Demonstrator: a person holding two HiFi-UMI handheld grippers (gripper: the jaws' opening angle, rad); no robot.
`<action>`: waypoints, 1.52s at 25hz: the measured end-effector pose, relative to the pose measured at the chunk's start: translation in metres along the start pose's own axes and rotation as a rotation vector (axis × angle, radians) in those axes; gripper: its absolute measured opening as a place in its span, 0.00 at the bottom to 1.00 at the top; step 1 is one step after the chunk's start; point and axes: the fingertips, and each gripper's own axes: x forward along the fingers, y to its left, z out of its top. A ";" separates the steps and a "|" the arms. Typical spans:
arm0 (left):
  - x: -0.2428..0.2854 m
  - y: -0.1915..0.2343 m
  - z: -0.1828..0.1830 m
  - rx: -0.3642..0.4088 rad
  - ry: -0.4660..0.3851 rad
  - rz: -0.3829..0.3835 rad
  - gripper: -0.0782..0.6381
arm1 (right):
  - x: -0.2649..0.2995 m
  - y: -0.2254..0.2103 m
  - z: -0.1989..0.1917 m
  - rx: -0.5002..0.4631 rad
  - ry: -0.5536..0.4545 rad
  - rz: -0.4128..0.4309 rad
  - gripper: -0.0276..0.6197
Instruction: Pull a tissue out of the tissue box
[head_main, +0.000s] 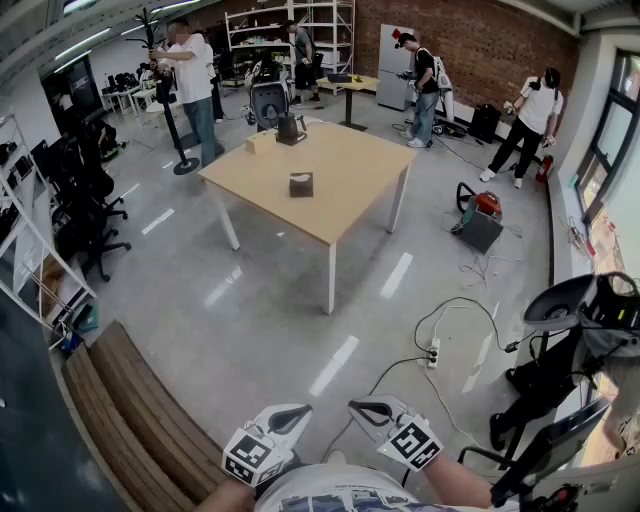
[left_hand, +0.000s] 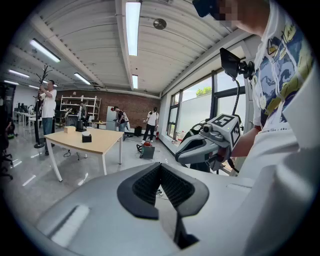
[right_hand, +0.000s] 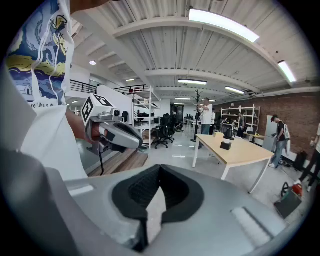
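The tissue box is a small dark cube on the light wooden table, far ahead across the floor. It also shows small and distant in the left gripper view as the tissue box and in the right gripper view as the tissue box. My left gripper and right gripper are held close to my body at the bottom of the head view, well away from the table. The left gripper is shut with nothing in it. The right gripper is also shut and holds nothing.
A cardboard box and a black object sit at the table's far end. A wooden bench lies at my left, and a power strip with cables and a red machine at my right. Several people stand beyond the table.
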 end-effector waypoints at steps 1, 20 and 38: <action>0.000 -0.003 0.000 0.000 0.002 0.001 0.12 | -0.003 0.002 -0.001 0.003 0.001 0.000 0.05; 0.019 -0.029 0.005 0.041 0.013 0.028 0.12 | -0.036 -0.007 -0.015 0.035 -0.036 -0.006 0.05; 0.049 0.051 0.005 0.029 0.033 0.010 0.11 | 0.026 -0.058 -0.011 0.082 -0.030 -0.031 0.05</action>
